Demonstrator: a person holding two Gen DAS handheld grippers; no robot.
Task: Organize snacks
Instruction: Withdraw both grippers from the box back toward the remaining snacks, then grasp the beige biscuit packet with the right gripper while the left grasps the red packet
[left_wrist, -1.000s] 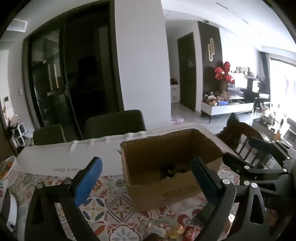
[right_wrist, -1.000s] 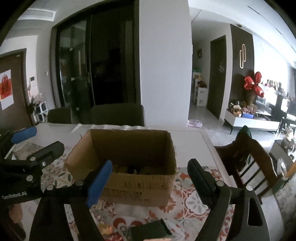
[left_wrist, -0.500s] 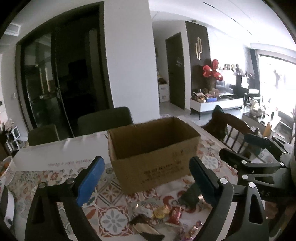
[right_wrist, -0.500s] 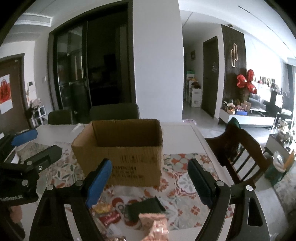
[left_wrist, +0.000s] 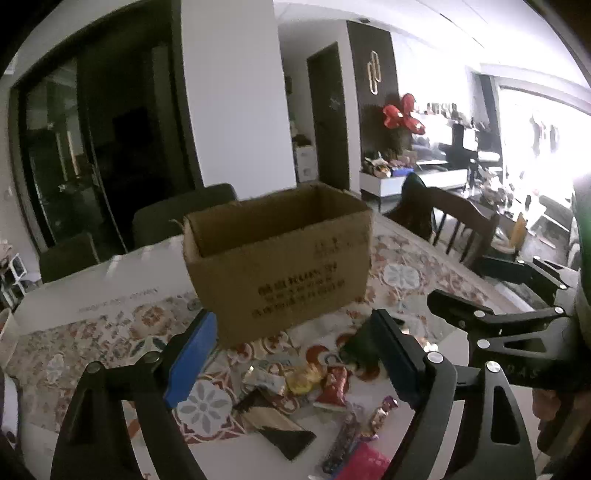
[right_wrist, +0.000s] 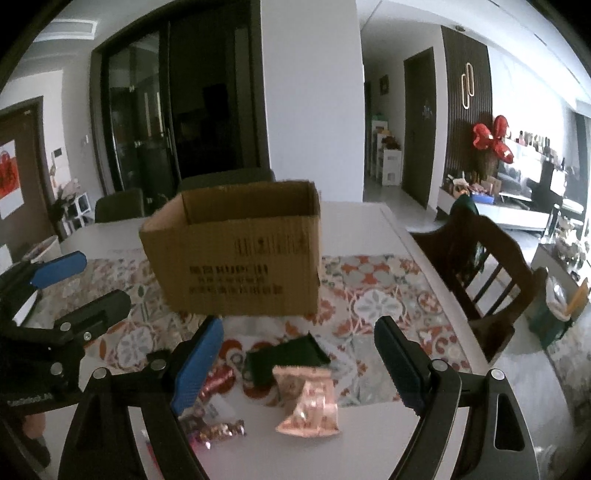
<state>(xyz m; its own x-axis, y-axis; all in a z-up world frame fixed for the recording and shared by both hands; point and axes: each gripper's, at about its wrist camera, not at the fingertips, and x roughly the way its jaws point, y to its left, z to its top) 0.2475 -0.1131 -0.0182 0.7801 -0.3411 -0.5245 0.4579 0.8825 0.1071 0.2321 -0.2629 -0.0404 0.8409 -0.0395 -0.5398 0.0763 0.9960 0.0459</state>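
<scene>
An open cardboard box (left_wrist: 277, 258) stands on the patterned tablecloth; it also shows in the right wrist view (right_wrist: 236, 254). In front of it lies a pile of wrapped snacks (left_wrist: 317, 380). The right wrist view shows a pink snack packet (right_wrist: 308, 402), a dark green packet (right_wrist: 284, 358) and small candies (right_wrist: 218, 430). My left gripper (left_wrist: 291, 365) is open and empty above the pile. My right gripper (right_wrist: 299, 365) is open and empty above the pink packet. Each gripper shows at the edge of the other's view.
A wooden chair (right_wrist: 484, 266) stands at the table's right side. Dark chairs (left_wrist: 177, 218) stand behind the table. A white basket (left_wrist: 5, 332) sits at the far left. The table's near edge (right_wrist: 332, 454) is white.
Both grippers have drawn back and lowered from above the box. The box interior is no longer seen, and the snack pile in front of it has come into view.
</scene>
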